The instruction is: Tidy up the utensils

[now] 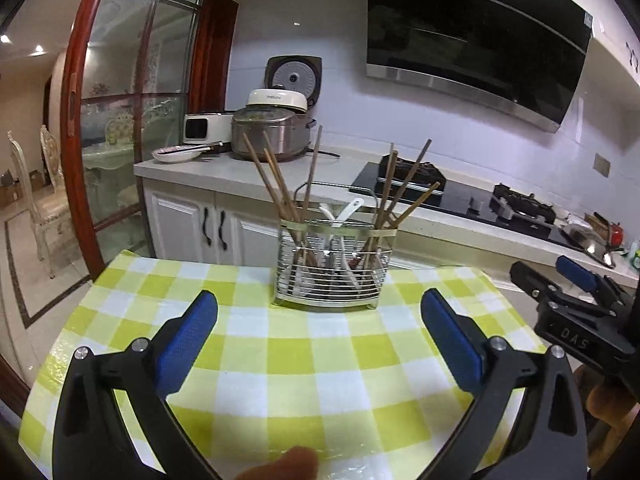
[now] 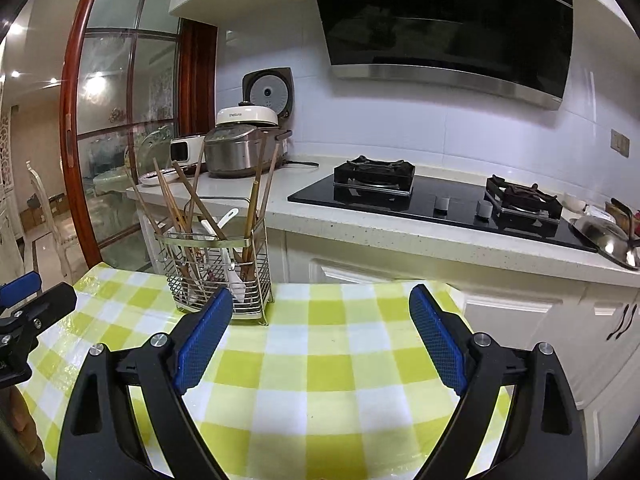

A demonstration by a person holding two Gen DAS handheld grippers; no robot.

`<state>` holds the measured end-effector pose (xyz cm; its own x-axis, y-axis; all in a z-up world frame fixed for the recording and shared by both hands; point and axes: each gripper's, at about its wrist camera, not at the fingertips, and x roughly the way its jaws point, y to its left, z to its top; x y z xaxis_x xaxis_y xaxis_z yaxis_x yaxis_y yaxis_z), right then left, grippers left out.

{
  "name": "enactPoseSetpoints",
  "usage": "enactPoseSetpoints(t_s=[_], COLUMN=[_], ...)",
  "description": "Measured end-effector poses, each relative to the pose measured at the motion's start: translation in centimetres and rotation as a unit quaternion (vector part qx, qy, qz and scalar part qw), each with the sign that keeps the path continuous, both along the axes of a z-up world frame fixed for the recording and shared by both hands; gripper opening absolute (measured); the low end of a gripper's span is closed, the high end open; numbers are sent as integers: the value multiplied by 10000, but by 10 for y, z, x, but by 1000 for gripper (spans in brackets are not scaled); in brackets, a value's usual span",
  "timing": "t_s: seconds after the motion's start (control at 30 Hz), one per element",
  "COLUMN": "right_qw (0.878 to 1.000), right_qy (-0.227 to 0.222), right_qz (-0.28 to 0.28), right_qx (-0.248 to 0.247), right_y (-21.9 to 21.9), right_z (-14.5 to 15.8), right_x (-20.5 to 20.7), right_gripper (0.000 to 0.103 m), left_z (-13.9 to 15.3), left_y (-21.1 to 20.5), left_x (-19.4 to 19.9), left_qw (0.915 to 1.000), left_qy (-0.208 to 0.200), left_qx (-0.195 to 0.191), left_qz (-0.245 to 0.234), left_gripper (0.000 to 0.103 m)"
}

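A wire utensil caddy [image 1: 332, 266] stands at the far edge of the table with the green-and-white checked cloth [image 1: 304, 360]. It holds several wooden chopsticks [image 1: 280, 184] in its left and right ends and white spoons [image 1: 346, 210] in the middle. My left gripper [image 1: 320, 312] is open and empty, just short of the caddy. My right gripper [image 2: 322, 308] is open and empty; the caddy [image 2: 218, 268] sits ahead of its left finger. The right gripper also shows at the right edge of the left wrist view [image 1: 576, 280].
Behind the table runs a white counter [image 2: 400, 236] with a black gas hob [image 2: 440, 200], a rice cooker [image 2: 240, 152] and a plate [image 1: 176, 154]. A range hood [image 2: 448, 20] hangs above. A glass door [image 2: 120, 120] is to the left.
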<state>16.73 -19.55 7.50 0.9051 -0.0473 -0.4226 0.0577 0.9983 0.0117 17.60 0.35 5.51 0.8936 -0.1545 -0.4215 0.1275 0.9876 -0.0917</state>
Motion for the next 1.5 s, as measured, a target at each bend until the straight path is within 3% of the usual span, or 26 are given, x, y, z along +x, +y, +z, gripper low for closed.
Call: enactPoseSetpoints(t_s=[1.5], right_qw=[10000], right_qy=[62], right_qz=[8], right_qx=[21], right_y=[0], right_z=[-3], right_x=[2], right_gripper=[84], left_z=[-1], left_y=[-1], left_x=[3], left_qw=[10000], left_qy=[48], left_qx=[73], left_qz=[0], left_gripper=[99])
